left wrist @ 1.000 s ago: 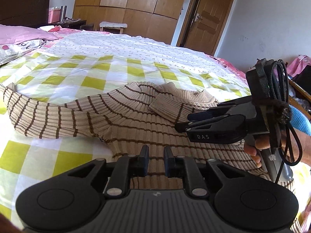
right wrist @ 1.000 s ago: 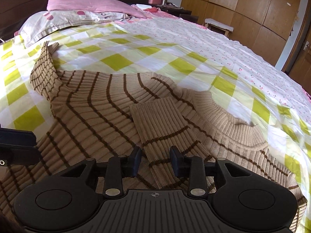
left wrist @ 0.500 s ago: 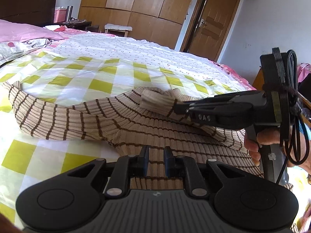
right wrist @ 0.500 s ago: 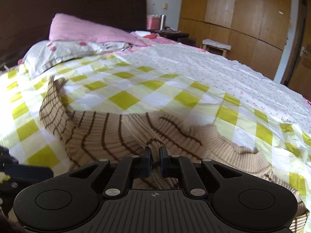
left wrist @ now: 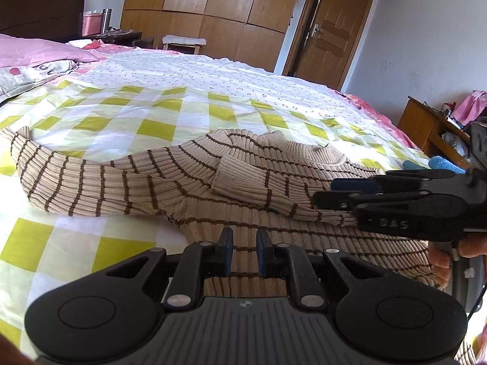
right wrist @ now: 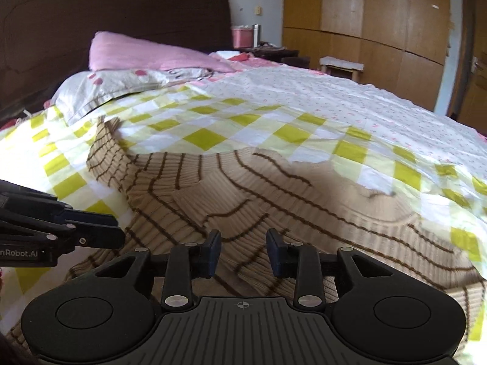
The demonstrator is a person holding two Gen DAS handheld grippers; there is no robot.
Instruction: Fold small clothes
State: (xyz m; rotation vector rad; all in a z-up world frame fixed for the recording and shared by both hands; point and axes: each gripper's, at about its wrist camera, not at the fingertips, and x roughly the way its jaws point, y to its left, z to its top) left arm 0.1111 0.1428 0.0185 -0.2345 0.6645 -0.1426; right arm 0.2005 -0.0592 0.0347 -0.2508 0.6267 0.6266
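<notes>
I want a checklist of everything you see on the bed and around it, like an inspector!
Surface: bed with a yellow-checked sheet.
Job's things: striped sweater lying flat, one sleeve folded across the chest, the other spread sideways.
Clutter: pink pillow at the headboard.
Grippers: left gripper nearly shut over the hem; right gripper opening, nothing pinched.
Cables: nothing seen.
Surroundings: wooden wardrobe, door, stool.

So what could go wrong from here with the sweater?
The folded sleeve lies slanted across the sweater; the right gripper's jaws are opening with nothing pinched, so it could slip back. The other sleeve is spread over the checked sheet, and could bunch if the body is folded first.
</notes>
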